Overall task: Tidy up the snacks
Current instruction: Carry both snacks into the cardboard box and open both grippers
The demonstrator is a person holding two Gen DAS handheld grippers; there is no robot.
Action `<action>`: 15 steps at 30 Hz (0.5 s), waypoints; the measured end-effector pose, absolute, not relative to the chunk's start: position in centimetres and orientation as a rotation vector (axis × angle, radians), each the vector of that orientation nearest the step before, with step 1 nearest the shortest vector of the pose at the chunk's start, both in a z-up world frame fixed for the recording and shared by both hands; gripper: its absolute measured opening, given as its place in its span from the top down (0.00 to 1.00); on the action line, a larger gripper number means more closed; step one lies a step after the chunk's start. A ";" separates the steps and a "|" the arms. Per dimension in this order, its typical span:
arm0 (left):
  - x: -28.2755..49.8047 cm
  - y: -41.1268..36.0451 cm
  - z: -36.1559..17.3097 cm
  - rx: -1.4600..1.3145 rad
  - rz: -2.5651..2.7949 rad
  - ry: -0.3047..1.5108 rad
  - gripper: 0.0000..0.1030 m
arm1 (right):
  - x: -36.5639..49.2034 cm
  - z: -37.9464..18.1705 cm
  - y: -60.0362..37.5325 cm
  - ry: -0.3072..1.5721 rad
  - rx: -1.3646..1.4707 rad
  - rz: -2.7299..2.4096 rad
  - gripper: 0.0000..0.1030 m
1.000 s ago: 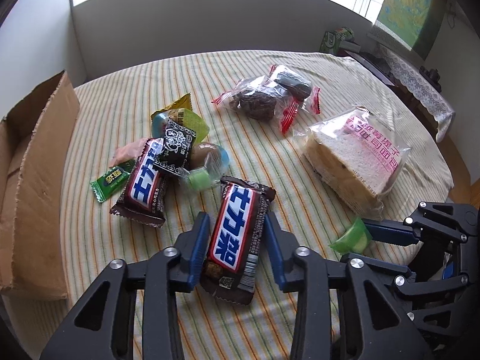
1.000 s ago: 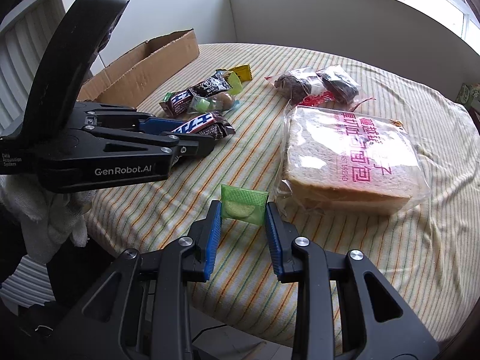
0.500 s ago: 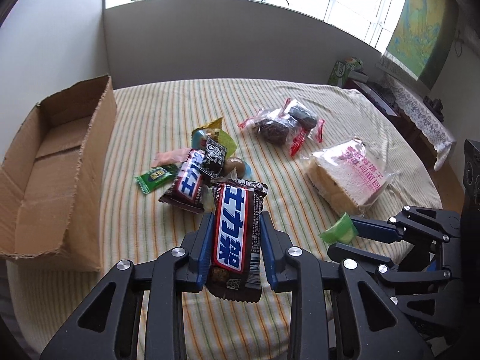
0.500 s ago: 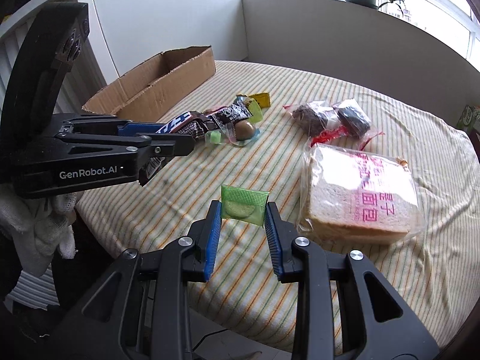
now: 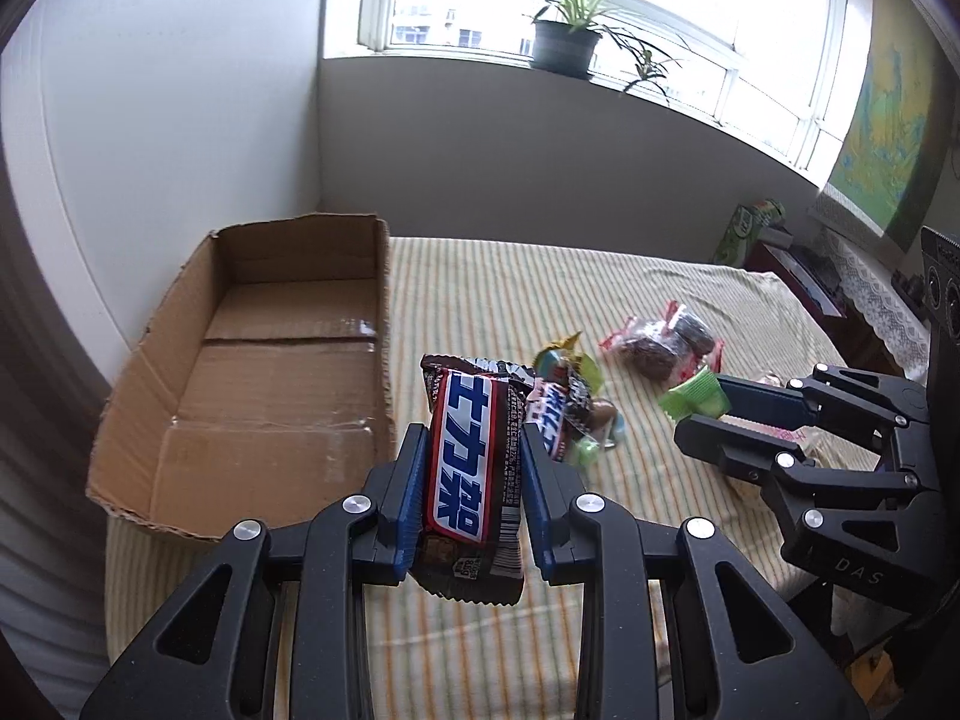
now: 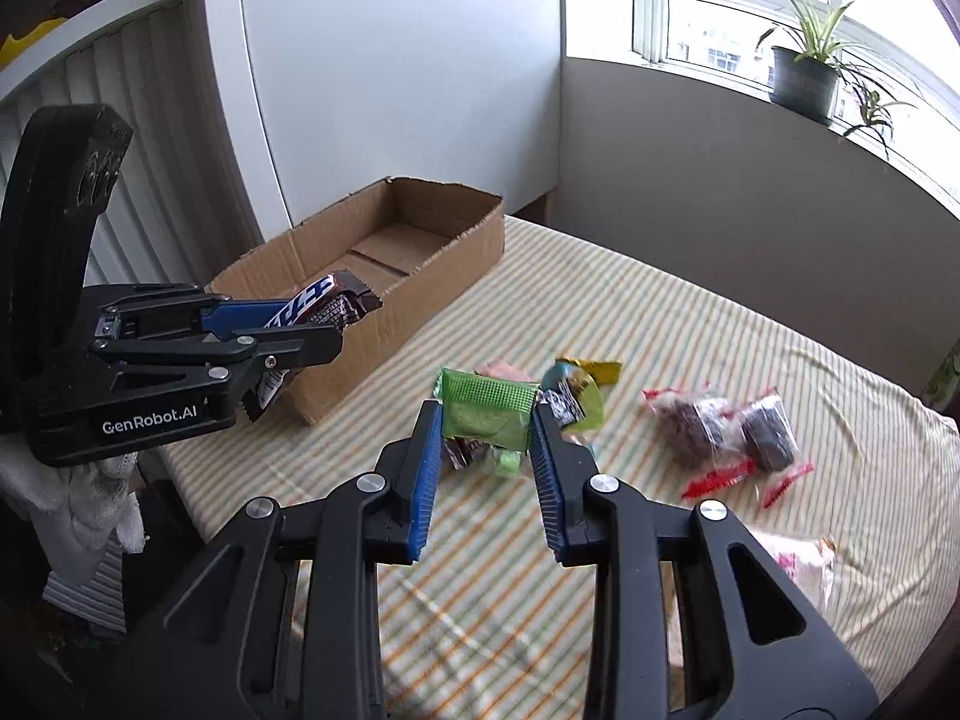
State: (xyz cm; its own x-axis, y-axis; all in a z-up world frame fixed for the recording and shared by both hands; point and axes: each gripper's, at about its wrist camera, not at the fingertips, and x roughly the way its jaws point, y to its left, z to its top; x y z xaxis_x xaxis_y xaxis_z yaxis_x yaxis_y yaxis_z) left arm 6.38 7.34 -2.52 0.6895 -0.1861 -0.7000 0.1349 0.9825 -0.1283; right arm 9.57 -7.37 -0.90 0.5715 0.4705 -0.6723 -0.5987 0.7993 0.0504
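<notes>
My left gripper [image 5: 474, 462] is shut on a brown chocolate bar [image 5: 471, 468] with a red, white and blue label, held in the air near the open cardboard box [image 5: 264, 360]. In the right wrist view the left gripper [image 6: 324, 336] holds the bar [image 6: 318, 306] beside the box [image 6: 420, 276]. My right gripper [image 6: 486, 420] is shut on a small green candy packet [image 6: 486, 408], above the table. The right gripper [image 5: 690, 414] and its packet [image 5: 696, 396] also show in the left wrist view.
A pile of small snacks [image 5: 570, 402] lies mid-table on the striped cloth [image 5: 510, 300]. Two clear bags of dark cakes [image 6: 726, 426] lie to its right. A bagged bread loaf [image 6: 798, 564] sits at the right edge. The box looks empty inside.
Both grippers have risen and swung left toward the cardboard box, each still holding its snack. The box now fills more of both views.
</notes>
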 end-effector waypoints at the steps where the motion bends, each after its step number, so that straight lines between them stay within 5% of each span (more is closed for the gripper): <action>1: 6.5 7.9 -2.5 -0.075 -0.166 0.786 0.73 | 9.9 -0.7 -6.8 0.724 -0.194 0.641 0.71; 15: 7.3 14.7 -3.1 -0.132 -0.016 0.770 0.73 | 13.7 -0.1 2.3 0.735 -0.213 0.772 0.70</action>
